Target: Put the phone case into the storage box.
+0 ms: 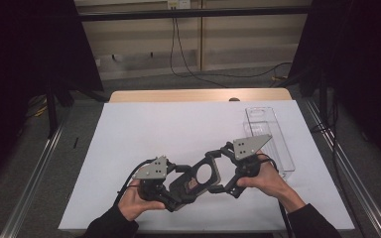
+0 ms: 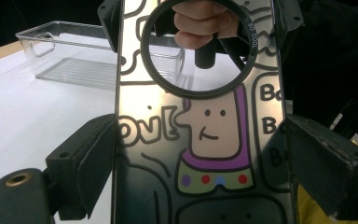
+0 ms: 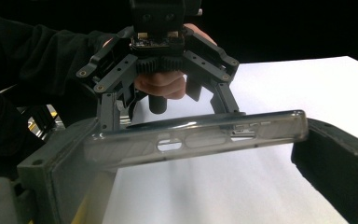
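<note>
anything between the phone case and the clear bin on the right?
Nothing visible. The phone case, held above the table between left tool and right tool, has only bare white sheet between it and the clear bin.

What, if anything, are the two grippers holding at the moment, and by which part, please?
A phone case, held between them above the table. The left gripper clamps its two long edges near one end; the right gripper has the opposite end between its jaws, though a firm grip there cannot be told.

Your left gripper (image 2: pixel 200 154) view cuts the phone case (image 2: pixel 200 140) at both ends; the case hides your fingers (image 2: pixel 200 23) partly.
</note>
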